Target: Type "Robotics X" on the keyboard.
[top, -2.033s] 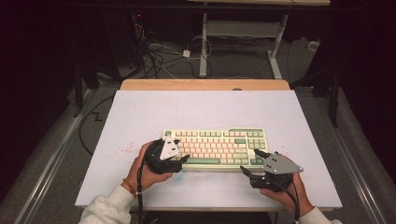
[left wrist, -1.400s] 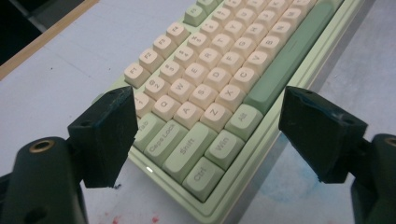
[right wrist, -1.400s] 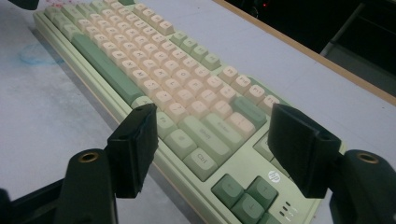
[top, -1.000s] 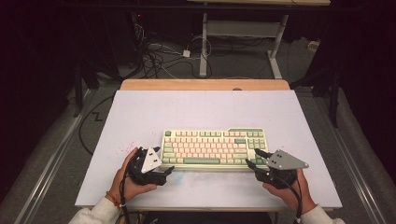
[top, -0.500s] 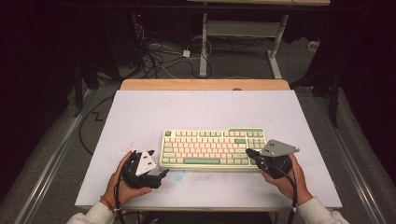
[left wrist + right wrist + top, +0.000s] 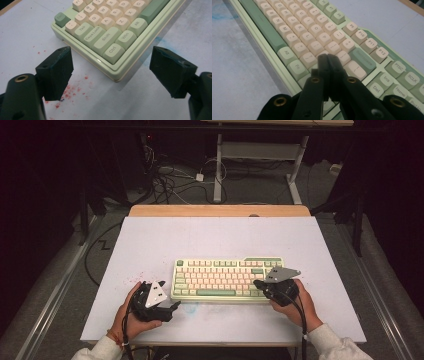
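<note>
A pale green keyboard point(image 6: 225, 280) with cream keys lies on the white table top point(image 6: 200, 235), near its front edge. My left gripper point(image 6: 172, 304) rests just off the keyboard's front left corner. In the left gripper view this gripper point(image 6: 111, 53) is open, its jaws wide either side of the corner by the Ctrl key of the keyboard point(image 6: 105, 32). My right gripper point(image 6: 257, 283) hangs over the keyboard's right end. In the right gripper view its jaws point(image 6: 327, 56) are shut together with nothing between them, tips over the keys of the keyboard point(image 6: 312, 32) near the Fn key.
Red specks point(image 6: 75, 87) and a blue smudge point(image 6: 155, 40) mark the table top by the keyboard. A wooden strip point(image 6: 220, 210) runs along the table's far edge. Cables point(image 6: 170, 180) and desk legs point(image 6: 218, 170) lie on the floor beyond it.
My right gripper has moved left from beside the keyboard's right end to over its keys, and its jaws have closed. The left gripper drew back left two seconds ago, then kept still.
</note>
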